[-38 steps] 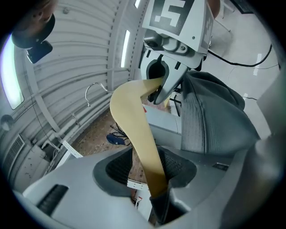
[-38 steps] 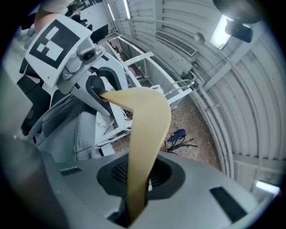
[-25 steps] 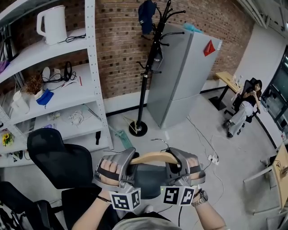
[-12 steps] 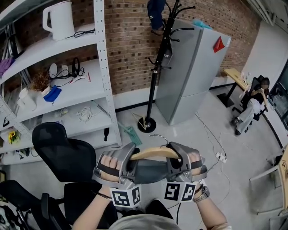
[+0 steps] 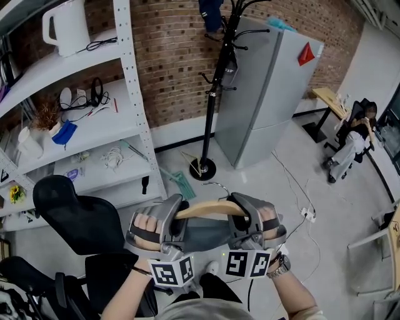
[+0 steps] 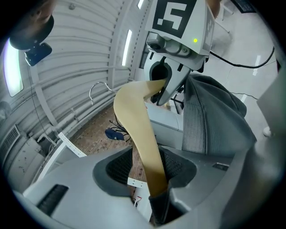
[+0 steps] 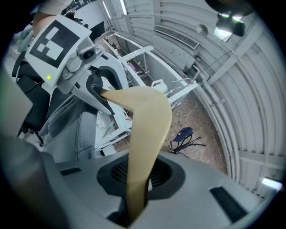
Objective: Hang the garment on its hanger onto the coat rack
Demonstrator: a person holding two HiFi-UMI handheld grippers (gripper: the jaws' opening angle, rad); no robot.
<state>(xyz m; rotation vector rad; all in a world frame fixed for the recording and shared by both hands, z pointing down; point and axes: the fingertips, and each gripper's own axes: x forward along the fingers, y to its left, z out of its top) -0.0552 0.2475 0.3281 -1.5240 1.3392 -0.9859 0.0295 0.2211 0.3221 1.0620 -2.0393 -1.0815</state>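
The left claw (image 6: 155,197) is clamped on one end of the hanger (image 5: 203,209), with the pale wooden arm wedged between its ribbed grey pads. The right claw (image 7: 134,197) is closed the same way on the other end, so the hanger is carried level between the two, well short of the coat rack (image 5: 215,94) and low against its height. The garment (image 5: 203,237) hangs below the wood: soft grey cloth, denim-like with stitched seams, bunched in folds between the claws. The hanger itself is a smooth, gently bowed bar, and its thin wire hook (image 5: 220,185) curls out on the side facing the coat rack.

As I judge it, the pick-up is done and the carry is under way. What is left is closing the gap to the coat rack, lifting the hanger to peg height, slipping the hook over a peg and letting go.

The coat rack is a slim black metal pole on a round base, with upturned curved pegs; a dark blue cap (image 5: 210,12) sits on a top one. A grey refrigerator (image 5: 269,87) stands just beside it
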